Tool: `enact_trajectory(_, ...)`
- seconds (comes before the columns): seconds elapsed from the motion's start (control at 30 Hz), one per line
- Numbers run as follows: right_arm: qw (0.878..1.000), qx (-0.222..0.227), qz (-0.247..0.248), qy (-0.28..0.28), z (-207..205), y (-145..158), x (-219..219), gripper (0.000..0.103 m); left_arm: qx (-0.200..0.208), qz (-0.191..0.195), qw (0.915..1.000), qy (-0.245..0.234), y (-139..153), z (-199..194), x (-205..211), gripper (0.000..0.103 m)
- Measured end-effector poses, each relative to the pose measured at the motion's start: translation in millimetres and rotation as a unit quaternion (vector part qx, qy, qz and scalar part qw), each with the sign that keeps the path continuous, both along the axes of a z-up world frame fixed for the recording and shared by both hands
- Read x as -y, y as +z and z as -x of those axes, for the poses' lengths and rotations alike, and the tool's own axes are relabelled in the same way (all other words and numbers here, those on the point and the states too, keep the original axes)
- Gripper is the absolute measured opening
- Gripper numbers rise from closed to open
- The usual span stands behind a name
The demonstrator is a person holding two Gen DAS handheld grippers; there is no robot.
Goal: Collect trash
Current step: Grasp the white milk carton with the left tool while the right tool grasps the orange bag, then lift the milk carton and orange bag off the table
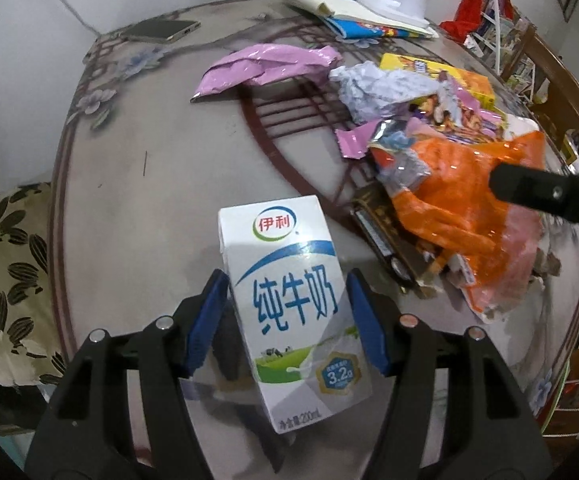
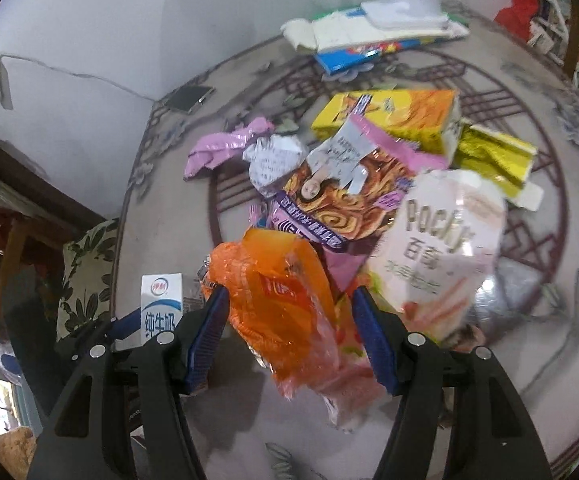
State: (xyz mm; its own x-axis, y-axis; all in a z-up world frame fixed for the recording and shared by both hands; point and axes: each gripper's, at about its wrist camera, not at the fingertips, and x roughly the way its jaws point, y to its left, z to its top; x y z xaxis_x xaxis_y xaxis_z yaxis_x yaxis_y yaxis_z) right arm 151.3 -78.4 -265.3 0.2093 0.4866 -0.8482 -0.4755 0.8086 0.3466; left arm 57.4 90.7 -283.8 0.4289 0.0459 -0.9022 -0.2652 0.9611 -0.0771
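My left gripper (image 1: 287,292) is shut on a white and blue milk carton (image 1: 289,304), held upright just above the round table (image 1: 149,200). The carton also shows in the right wrist view (image 2: 161,304). My right gripper (image 2: 289,312) is shut on an orange plastic wrapper (image 2: 285,312), which also shows in the left wrist view (image 1: 461,200). Behind it lies a trash pile: a Pocky bag (image 2: 441,248), a noodle wrapper (image 2: 345,200), crumpled paper (image 1: 377,88), a pink wrapper (image 1: 265,68) and a yellow box (image 2: 393,116).
A phone (image 1: 161,30) on a cable lies at the table's far left edge. Flattened boxes and a white container (image 1: 373,12) sit at the back. A floral cushion (image 1: 5,280) is left of the table. Shelves and chairs stand to the right.
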Motion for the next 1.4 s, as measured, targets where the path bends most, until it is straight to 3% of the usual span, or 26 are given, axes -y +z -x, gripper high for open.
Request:
enact_trajectory(0.07,1.0,-0.008,0.0,0.007,-2,-5,-3,0.06,0.0,0.008,0.9999,0.013,-2,2,-5,0.06)
enact_trajectory(0.13,1.0,-0.004,0.008,0.014,-1,-9,-7,0.047,0.001,0.013,0.9997,0.022,-3,5,-9,0.06)
enact_trajectory(0.23,1.0,-0.003,-0.001,0.023,2,-8,-10,0.041,0.007,0.023,0.9992,0.033,-2,8,-15,0.06)
enact_trajectory(0.57,0.998,0.038,-0.044,0.001,31,33,11,0.038,0.021,0.021,0.9993,0.025,7,9,-12,0.054)
enact_trajectory(0.8,0.992,0.09,-0.059,-0.061,60,71,50,0.039,0.075,0.009,0.9971,0.004,47,14,6,0.053)
enact_trajectory(1.0,0.986,0.106,-0.069,-0.108,80,91,89,0.04,0.113,0.015,0.9934,-0.008,88,13,23,0.054)
enact_trajectory(1.4,0.968,0.179,-0.078,-0.158,118,139,137,0.042,0.198,-0.013,0.9773,-0.075,157,24,75,0.054)
